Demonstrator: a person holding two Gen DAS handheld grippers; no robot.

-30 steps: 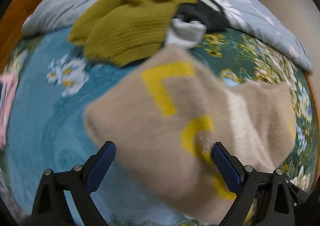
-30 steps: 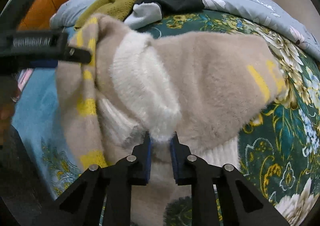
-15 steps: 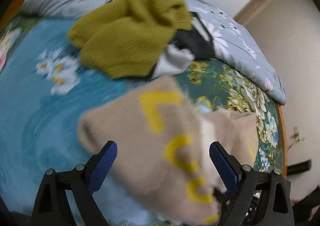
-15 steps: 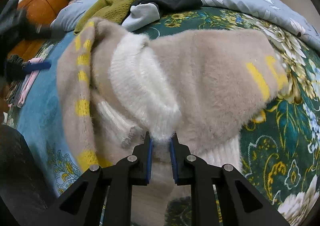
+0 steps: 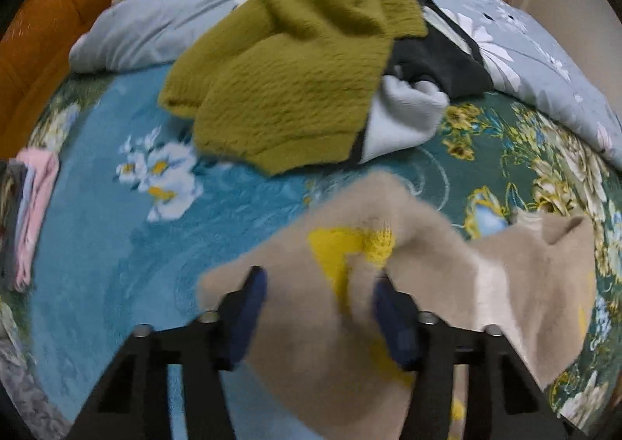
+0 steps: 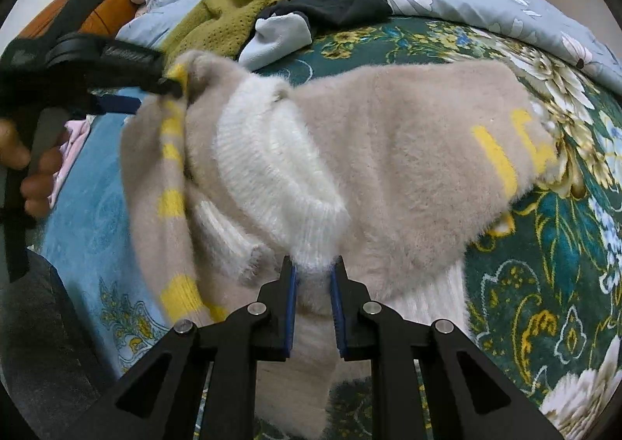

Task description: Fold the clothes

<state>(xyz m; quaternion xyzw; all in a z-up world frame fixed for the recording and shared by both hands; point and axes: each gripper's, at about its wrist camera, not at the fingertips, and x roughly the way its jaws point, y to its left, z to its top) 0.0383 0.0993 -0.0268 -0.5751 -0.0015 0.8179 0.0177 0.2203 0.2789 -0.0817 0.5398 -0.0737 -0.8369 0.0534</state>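
Observation:
A fluffy beige sweater (image 5: pixel 427 284) (image 6: pixel 388 152) with yellow marks and white ribbed trim lies bunched on the floral bedspread (image 5: pixel 116 265). My left gripper (image 5: pixel 320 296) points down over its striped left edge, jaws closing with the cloth between them and the pads still apart. The right wrist view shows that left gripper (image 6: pixel 155 95) held by a hand at the sweater's top-left corner. My right gripper (image 6: pixel 313 272) is shut on the sweater's white ribbed fold.
An olive knit sweater (image 5: pixel 295 82), a black garment (image 5: pixel 439 62) and a pale grey garment (image 5: pixel 404 117) are piled behind. A grey-blue quilt (image 5: pixel 186 12) lies along the far side. Folded pink clothes (image 5: pixel 35 198) sit at the left edge, by an orange headboard (image 5: pixel 31 51).
The left gripper's jaws have drawn much closer together around the sweater's striped edge, and it has shifted over the cloth. The right gripper has held its grip without moving.

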